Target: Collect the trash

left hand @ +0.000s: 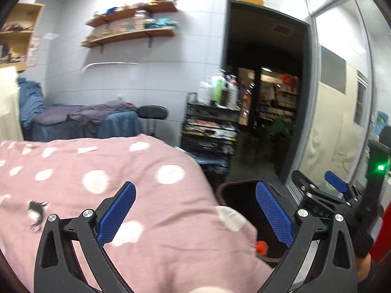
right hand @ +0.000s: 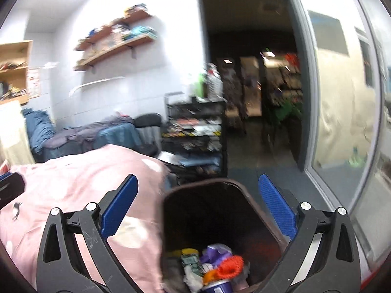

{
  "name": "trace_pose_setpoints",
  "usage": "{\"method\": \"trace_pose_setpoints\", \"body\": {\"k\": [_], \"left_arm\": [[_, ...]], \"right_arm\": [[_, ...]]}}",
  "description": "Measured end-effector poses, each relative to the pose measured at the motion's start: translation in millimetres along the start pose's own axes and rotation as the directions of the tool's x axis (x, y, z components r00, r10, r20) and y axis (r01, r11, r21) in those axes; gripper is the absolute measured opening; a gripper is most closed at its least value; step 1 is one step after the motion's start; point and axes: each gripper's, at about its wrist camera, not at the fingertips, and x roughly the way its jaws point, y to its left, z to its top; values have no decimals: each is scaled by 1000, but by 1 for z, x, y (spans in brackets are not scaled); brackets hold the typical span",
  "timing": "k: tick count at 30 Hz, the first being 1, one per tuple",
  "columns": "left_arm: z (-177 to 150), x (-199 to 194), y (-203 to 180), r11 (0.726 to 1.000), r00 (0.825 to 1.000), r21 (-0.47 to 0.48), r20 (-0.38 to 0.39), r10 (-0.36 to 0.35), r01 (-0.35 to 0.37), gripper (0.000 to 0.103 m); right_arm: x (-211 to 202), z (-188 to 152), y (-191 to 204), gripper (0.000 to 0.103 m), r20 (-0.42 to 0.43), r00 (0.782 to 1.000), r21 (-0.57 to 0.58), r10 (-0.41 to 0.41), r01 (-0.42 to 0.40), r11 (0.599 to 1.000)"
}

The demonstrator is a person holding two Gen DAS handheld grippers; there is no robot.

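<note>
A dark brown trash bin (right hand: 220, 219) stands on the floor beside the bed, holding mixed trash (right hand: 215, 266): an orange mesh piece, purple wrapper, white and green scraps. My right gripper (right hand: 198, 207) is open and empty, just above the bin's opening. My left gripper (left hand: 195, 210) is open and empty over the edge of the pink polka-dot blanket (left hand: 110, 195). The bin (left hand: 240, 200) shows at its right, with an orange piece (left hand: 261, 246) inside. The right gripper (left hand: 325, 188) appears at the far right of the left wrist view.
A black wire rack (right hand: 195, 131) with bottles on top stands by a dark doorway (right hand: 256, 85). A glass partition (right hand: 342, 97) runs along the right. Wall shelves (left hand: 129, 26), another bed with blue and purple covers (left hand: 80, 119) and a black stool (left hand: 152, 112) are behind.
</note>
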Motion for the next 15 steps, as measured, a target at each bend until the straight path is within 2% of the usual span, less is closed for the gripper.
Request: {"method": "trace_pose_setpoints", "body": {"k": [4, 7, 12, 15], "left_arm": [[-7, -20, 23, 996, 997, -55, 37, 73, -71, 98], [-13, -37, 36, 989, 988, -67, 68, 138, -133, 98], [-22, -68, 52, 969, 961, -77, 129, 244, -236, 98], [-25, -82, 60, 953, 940, -94, 159, 301, -289, 98]], "right_arm": [[-28, -3, 23, 98, 63, 997, -6, 54, -54, 999], [-42, -5, 38, 98, 61, 987, -12, 151, -151, 988], [-66, -12, 64, 98, 76, 975, -95, 210, -203, 975], [-76, -18, 79, 98, 91, 968, -88, 236, -228, 970]]}}
